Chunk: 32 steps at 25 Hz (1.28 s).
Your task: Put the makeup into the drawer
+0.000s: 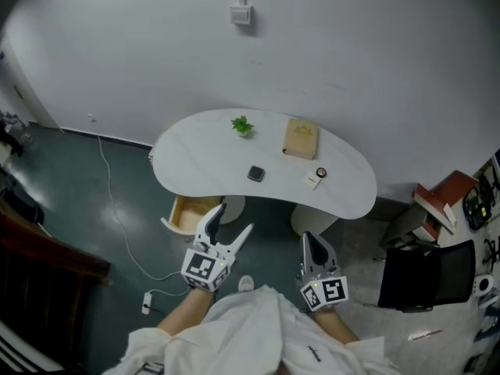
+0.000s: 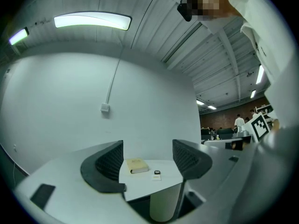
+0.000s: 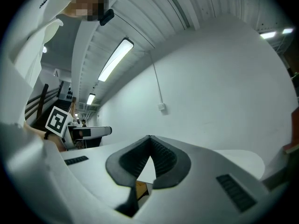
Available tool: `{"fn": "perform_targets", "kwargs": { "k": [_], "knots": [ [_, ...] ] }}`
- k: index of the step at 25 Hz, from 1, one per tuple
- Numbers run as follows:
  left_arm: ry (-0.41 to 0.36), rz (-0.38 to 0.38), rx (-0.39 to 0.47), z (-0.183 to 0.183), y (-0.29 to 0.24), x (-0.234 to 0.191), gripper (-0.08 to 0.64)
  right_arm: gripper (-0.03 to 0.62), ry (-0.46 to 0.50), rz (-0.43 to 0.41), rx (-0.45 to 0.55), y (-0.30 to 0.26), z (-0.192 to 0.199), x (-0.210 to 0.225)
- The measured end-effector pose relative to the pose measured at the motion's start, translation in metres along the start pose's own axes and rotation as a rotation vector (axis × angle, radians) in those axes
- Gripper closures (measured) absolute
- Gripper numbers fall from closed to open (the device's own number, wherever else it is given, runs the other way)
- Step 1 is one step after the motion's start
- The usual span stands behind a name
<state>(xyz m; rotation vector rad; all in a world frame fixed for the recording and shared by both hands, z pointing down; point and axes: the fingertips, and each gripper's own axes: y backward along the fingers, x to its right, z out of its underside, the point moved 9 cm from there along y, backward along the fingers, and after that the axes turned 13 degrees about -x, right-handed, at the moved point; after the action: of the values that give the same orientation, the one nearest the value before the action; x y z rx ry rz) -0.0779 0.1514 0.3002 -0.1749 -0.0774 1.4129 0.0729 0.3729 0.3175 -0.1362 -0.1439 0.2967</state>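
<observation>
The white curved table (image 1: 195,151) carries a dark square compact (image 1: 255,173), a small round jar (image 1: 321,173) beside a white card, a tan book (image 1: 301,138) and a little green plant (image 1: 242,125). A wooden drawer (image 1: 190,214) stands pulled out under the table's left end. My left gripper (image 1: 234,219) is open and empty, level, just short of the table edge near the drawer. In the left gripper view its jaws (image 2: 147,164) frame the tan book (image 2: 137,165) and the round jar (image 2: 157,172). My right gripper (image 1: 311,239) is shut and empty, and its tips (image 3: 150,141) meet above the drawer's wood (image 3: 140,188).
A white cylinder leg (image 1: 306,219) holds the table up at the right. A cable and plug (image 1: 147,303) trail over the floor at the left. A black case (image 1: 426,273) and red-topped items stand at the right, dark furniture (image 1: 47,256) at the left. A wall socket (image 1: 241,14) hangs behind.
</observation>
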Motion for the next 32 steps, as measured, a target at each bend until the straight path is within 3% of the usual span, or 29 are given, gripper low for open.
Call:
{"fn": "perform_targets", "kwargs": {
  "k": [15, 32],
  "knots": [
    [0.002, 0.070, -0.036, -0.005, -0.065, -0.088, 0.239, 0.575, -0.022, 0.044, -0.019, -0.104, -0.011, 0.001],
    [0.010, 0.040, -0.148, 0.007, -0.181, -0.130, 0.239, 0.575, -0.056, -0.003, -0.093, -0.201, -0.010, 0.081]
  ]
}}
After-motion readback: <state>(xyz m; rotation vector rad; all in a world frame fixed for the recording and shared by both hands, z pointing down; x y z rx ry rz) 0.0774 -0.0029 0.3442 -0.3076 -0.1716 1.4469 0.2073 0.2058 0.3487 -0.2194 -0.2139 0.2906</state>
